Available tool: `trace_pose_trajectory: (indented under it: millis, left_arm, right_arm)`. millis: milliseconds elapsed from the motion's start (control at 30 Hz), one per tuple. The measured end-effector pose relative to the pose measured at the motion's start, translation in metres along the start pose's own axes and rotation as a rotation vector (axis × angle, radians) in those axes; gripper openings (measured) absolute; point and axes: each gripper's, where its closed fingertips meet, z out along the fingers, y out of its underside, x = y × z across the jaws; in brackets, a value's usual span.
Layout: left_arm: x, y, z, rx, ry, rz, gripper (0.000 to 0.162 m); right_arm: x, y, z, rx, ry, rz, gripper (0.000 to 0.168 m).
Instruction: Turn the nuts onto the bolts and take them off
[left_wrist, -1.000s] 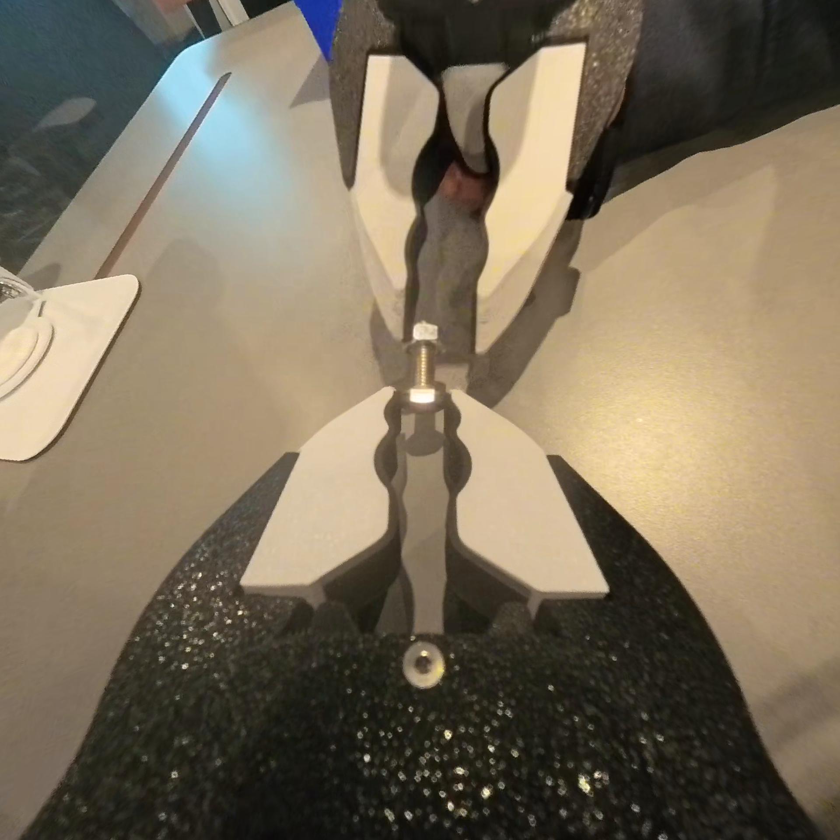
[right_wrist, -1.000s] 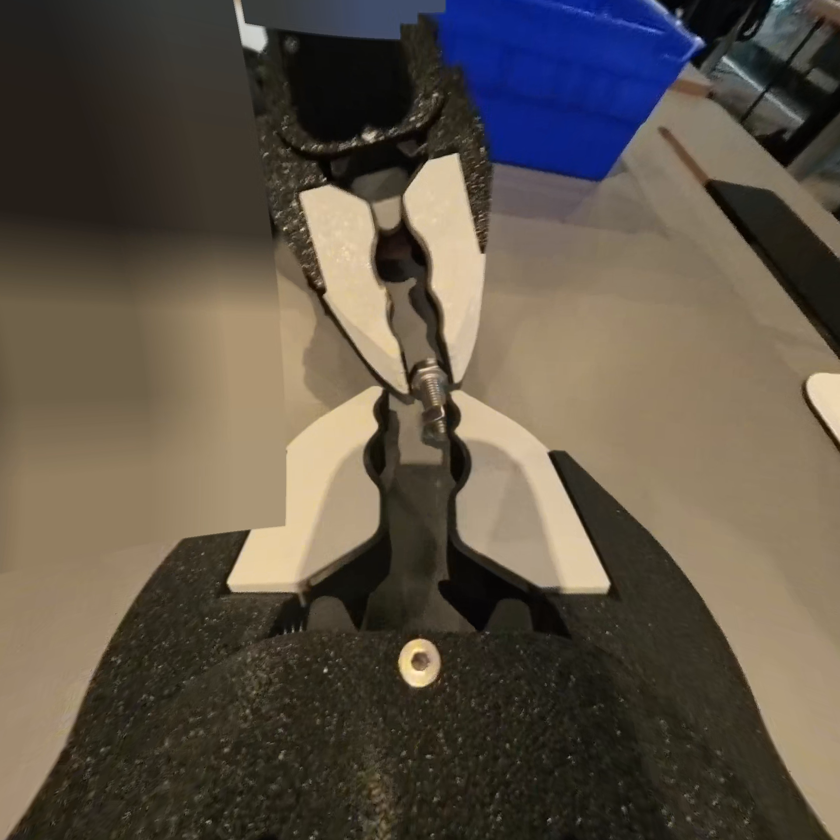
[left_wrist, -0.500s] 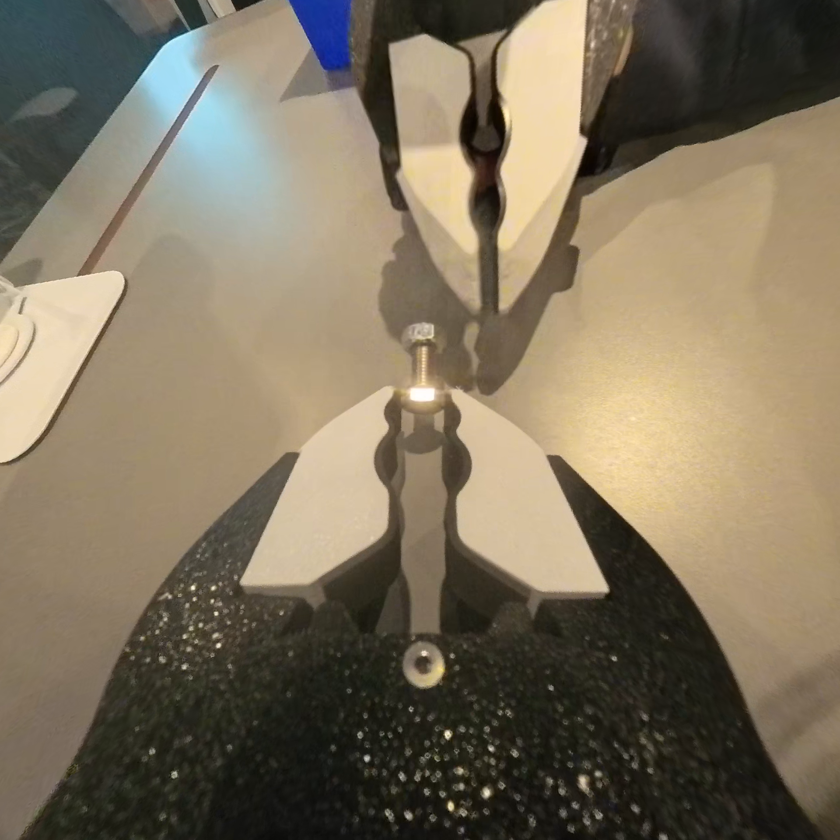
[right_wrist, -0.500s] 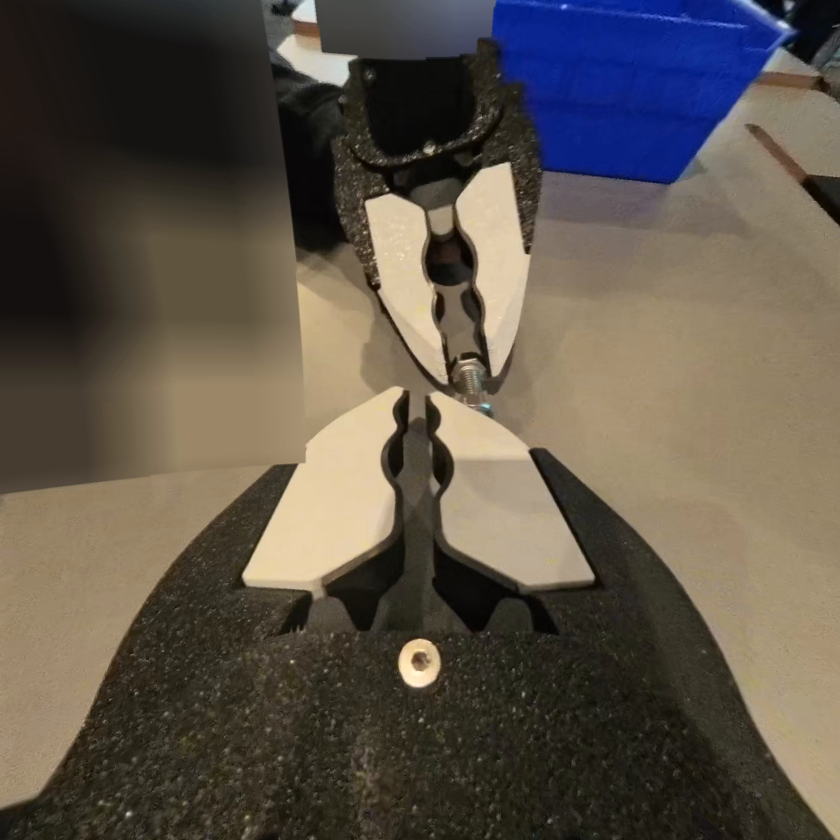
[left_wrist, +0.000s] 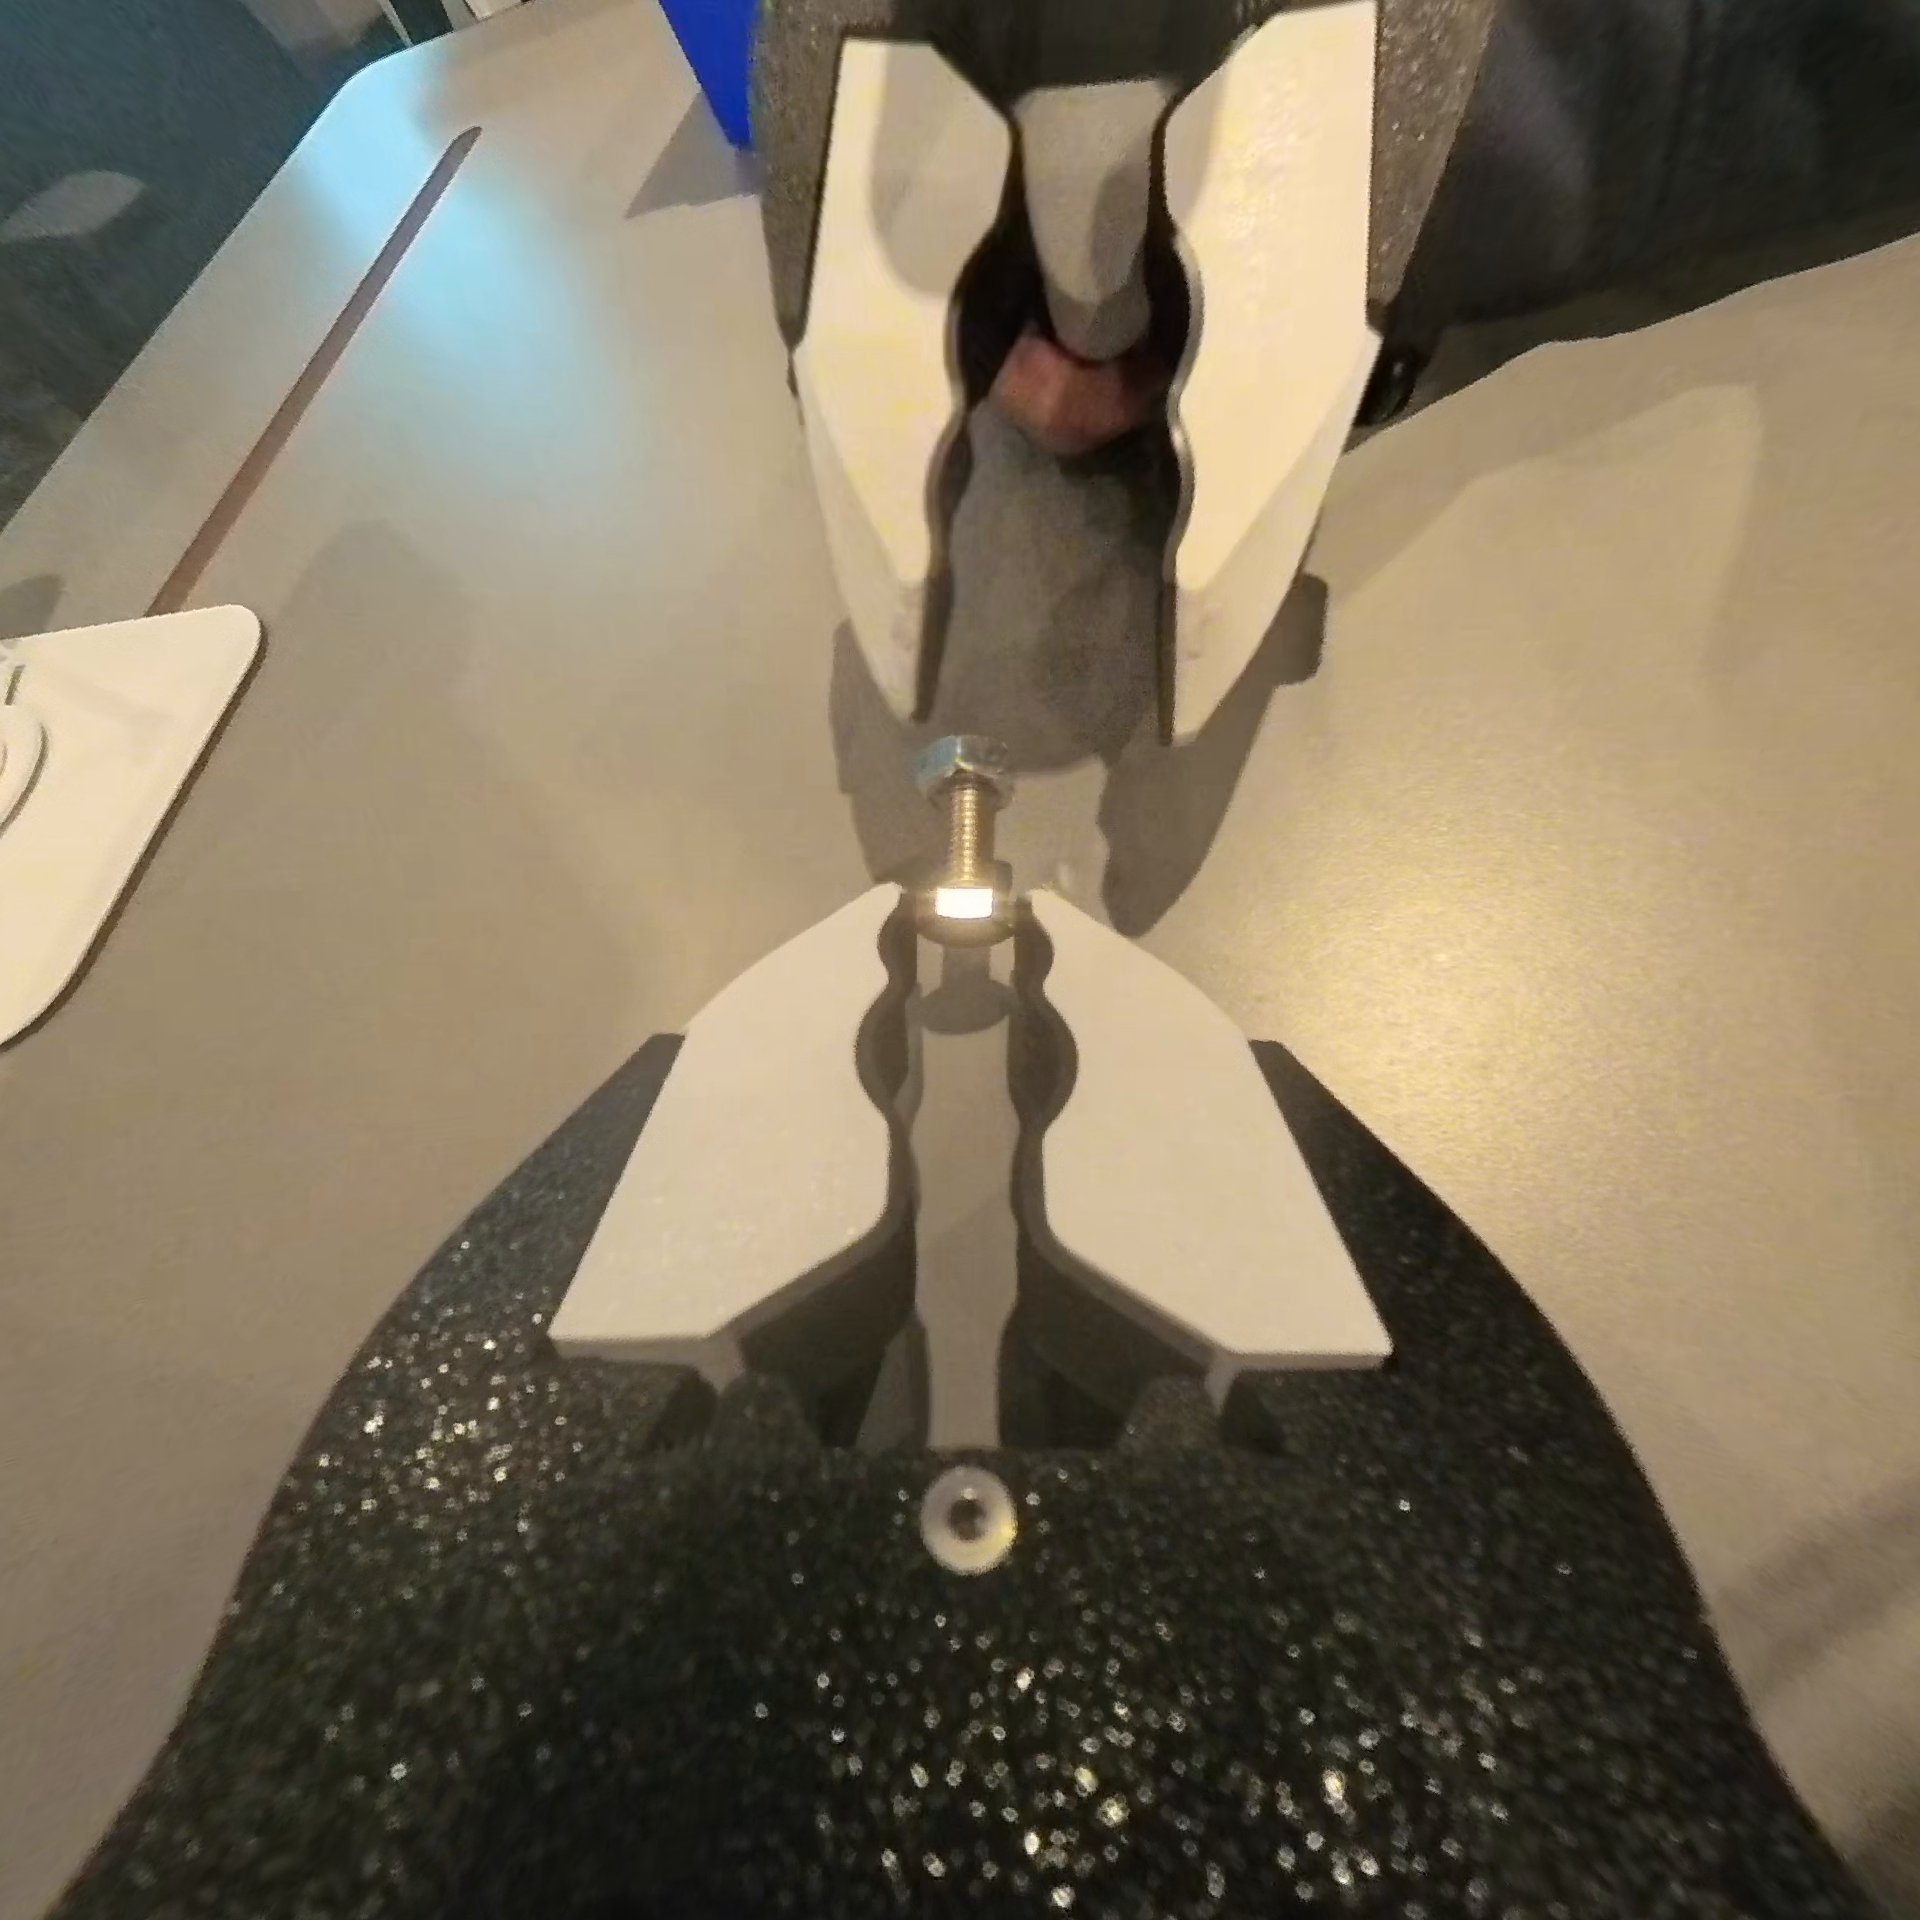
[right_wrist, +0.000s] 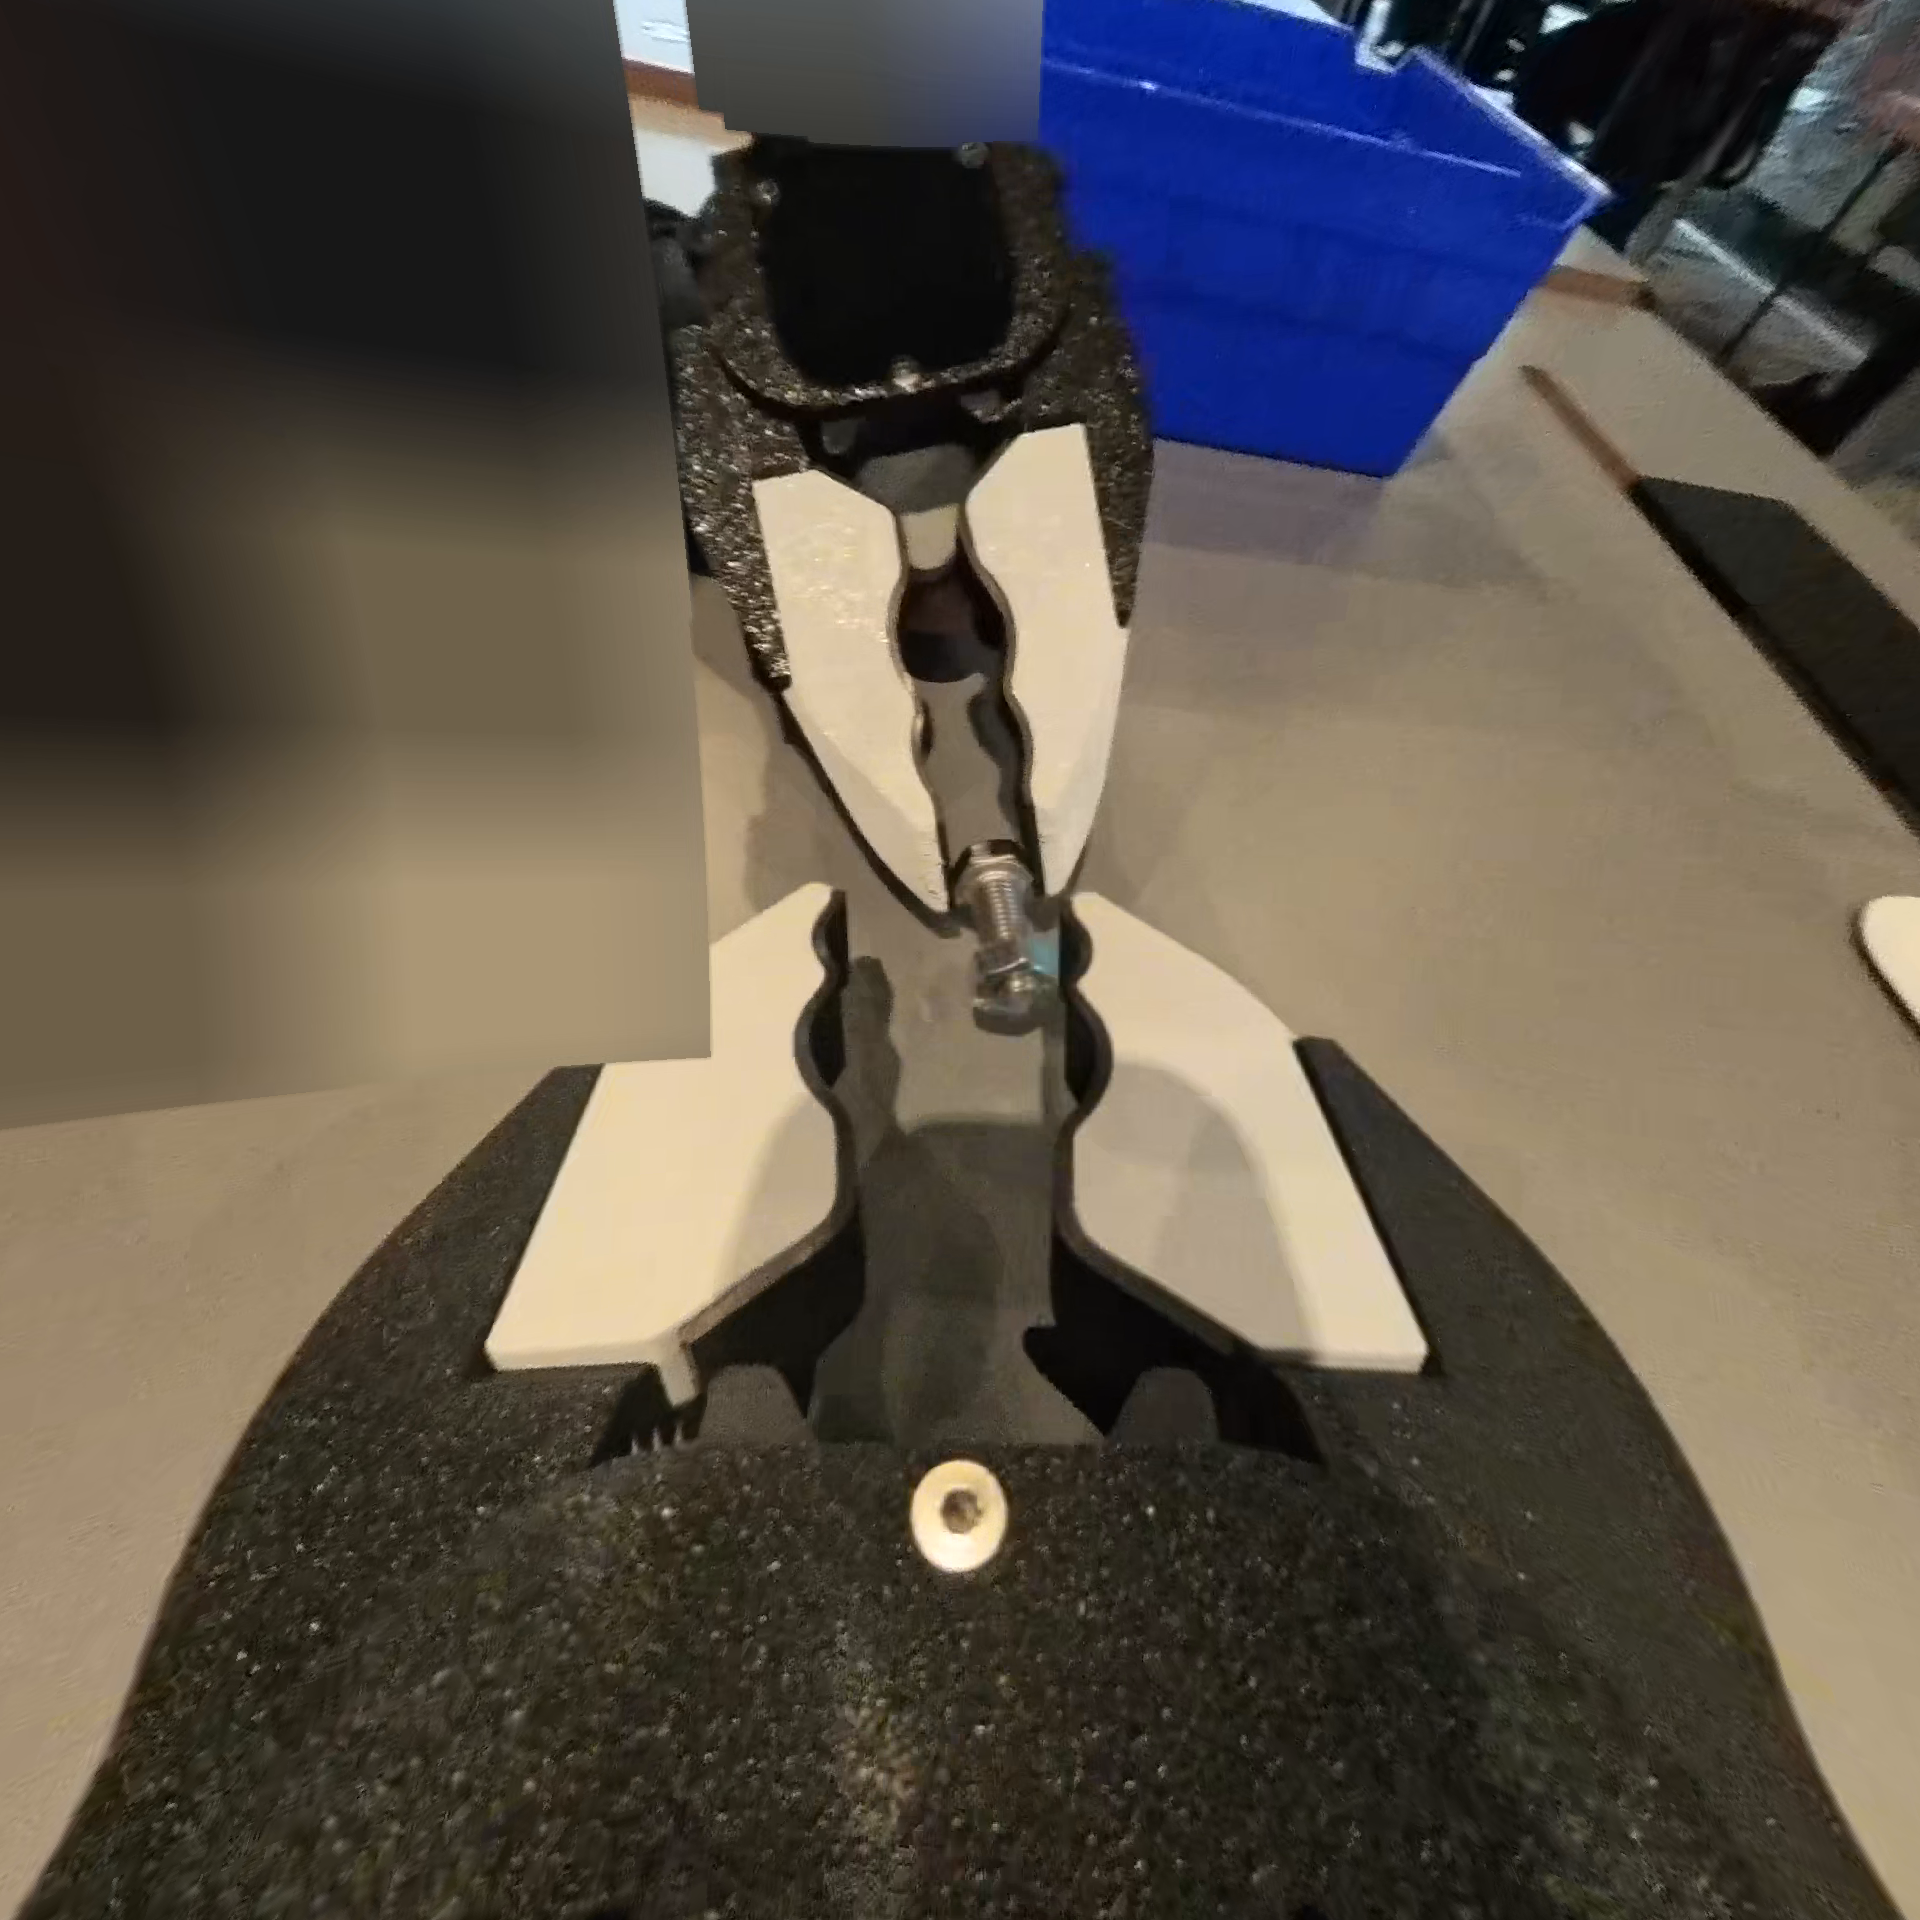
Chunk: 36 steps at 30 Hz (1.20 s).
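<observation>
Left gripper (left_wrist: 961, 912) is clamped on the nut (left_wrist: 961, 906) of a bolt (left_wrist: 958, 821), held above the grey surface (left_wrist: 1507, 831). Right gripper (right_wrist: 951, 914) faces it tip to tip, jaws apart, straddling the bolt head (right_wrist: 1006, 977) without clear contact.

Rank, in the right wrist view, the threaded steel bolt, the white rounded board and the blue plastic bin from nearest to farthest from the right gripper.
1. Threaded steel bolt: between the open right gripper's fingertips, toward its right finger.
2. White rounded board: far right edge of the view.
3. Blue plastic bin: at the back, right of centre.
</observation>
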Motion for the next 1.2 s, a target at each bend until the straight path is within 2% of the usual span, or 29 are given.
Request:
trace_pose_trajectory:
  millis: [100, 200, 233, 367, 467, 533, 567, 600, 733, 900, 933, 967, 1000, 1200]
  left_arm:
    - [0.0, 0.0, 0.0, 0.0, -0.001, 0.001, 0.017]
    - [0.0, 0.0, 0.0, 0.0, 0.001, -0.001, 0.017]
    - [0.0, 0.0, 0.0, 0.0, 0.001, -0.001, 0.017]
    - [0.0, 0.0, 0.0, 0.0, 0.0, 0.001, 0.017]
    - [0.001, 0.0, 0.0, 0.0, 0.002, 0.0, 0.017]
    - [0.003, 0.0, 0.0, 0.003, 0.017, 0.005, 0.017]
    - [0.003, 0.0, -0.001, 0.004, 0.018, 0.007, 0.017]
    - [0.002, 0.0, -0.001, 0.003, 0.013, 0.006, 0.017]
    - [0.003, 0.0, -0.001, 0.003, 0.015, 0.006, 0.017]
    - [0.003, -0.001, -0.001, 0.003, 0.013, 0.007, 0.017]
    - [0.003, -0.001, -0.001, 0.004, 0.014, 0.007, 0.017]
    - [0.003, -0.001, -0.001, 0.004, 0.016, 0.007, 0.017]
    - [0.003, -0.001, -0.001, 0.004, 0.015, 0.006, 0.017]
    - [0.003, -0.001, -0.001, 0.002, 0.019, 0.001, 0.017]
  right_arm:
    - [-0.001, 0.007, 0.005, -0.061, 0.009, -0.025, 0.021]
    - [-0.027, 0.011, 0.002, -0.082, -0.165, -0.053, 0.025]
    - [-0.028, 0.01, 0.0, -0.073, -0.174, -0.043, 0.028]
    - [-0.007, 0.003, 0.001, -0.025, -0.036, -0.021, 0.038]
    - [-0.003, 0.011, 0.007, -0.088, -0.006, -0.04, 0.046]
    - [-0.01, 0.012, 0.006, -0.094, -0.047, -0.052, 0.039]
    - [-0.023, 0.009, 0.0, -0.063, -0.145, -0.045, 0.003]
    - [-0.025, 0.005, -0.003, -0.033, -0.175, -0.013, 0.003]
    - [-0.004, 0.0, -0.003, 0.005, -0.046, 0.028, 0.039]
    - [-0.005, 0.01, 0.005, -0.079, -0.027, -0.017, 0.044]
    - [-0.007, 0.011, 0.005, -0.087, -0.038, -0.029, 0.042]
    - [-0.012, 0.01, 0.004, -0.076, -0.069, -0.04, 0.032]
    - [-0.023, 0.008, 0.001, -0.055, -0.151, -0.048, 0.001]
    - [-0.008, 0.004, 0.001, -0.026, -0.057, 0.003, 0.037]
